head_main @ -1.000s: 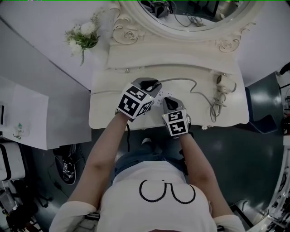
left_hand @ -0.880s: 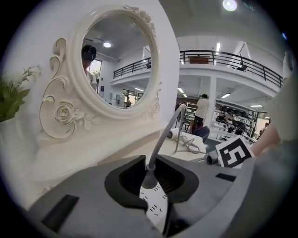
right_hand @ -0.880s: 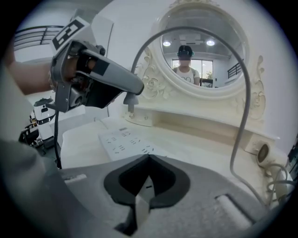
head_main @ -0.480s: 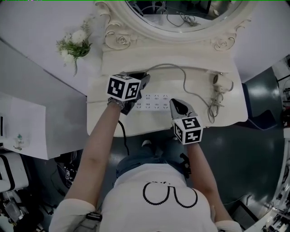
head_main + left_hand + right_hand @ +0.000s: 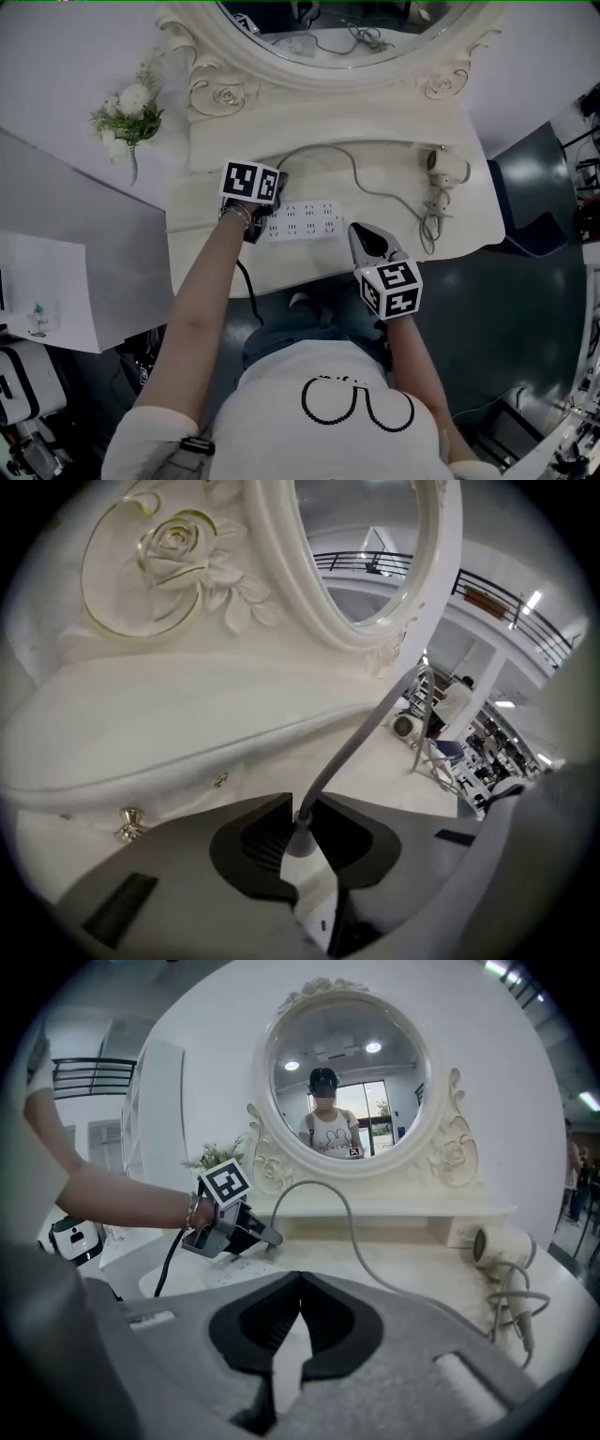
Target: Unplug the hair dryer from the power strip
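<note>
Slippage is the first worry. The left gripper (image 5: 300,808) has its jaws pinched on the narrow grey neck where the cord (image 5: 361,733) enters the white plug (image 5: 314,897). That is a thin, rounded hold, and the plug body hangs below the pads, so it could swivel or slide out if the hand tilts or jerks.

The plug sits at the far left end of the power strip (image 5: 302,221) and looks free of the sockets, though no view shows its prongs. If a prong is in fact seated or catches on the strip's edge, a sideways pull would drag the strip across the dressing table (image 5: 202,253). Nothing is holding the strip down: the right gripper (image 5: 299,1283) hangs over the near edge, right of the strip, with its jaw tips pressed together on nothing.

The cord arcs from the plug across to the hair dryer (image 5: 448,167), which lies at the far right of the table, well apart from the strip, with slack bunched beside it. Carrying the plug further left would use up that slack, and a taut cord could tug the dryer toward the edge.
</note>
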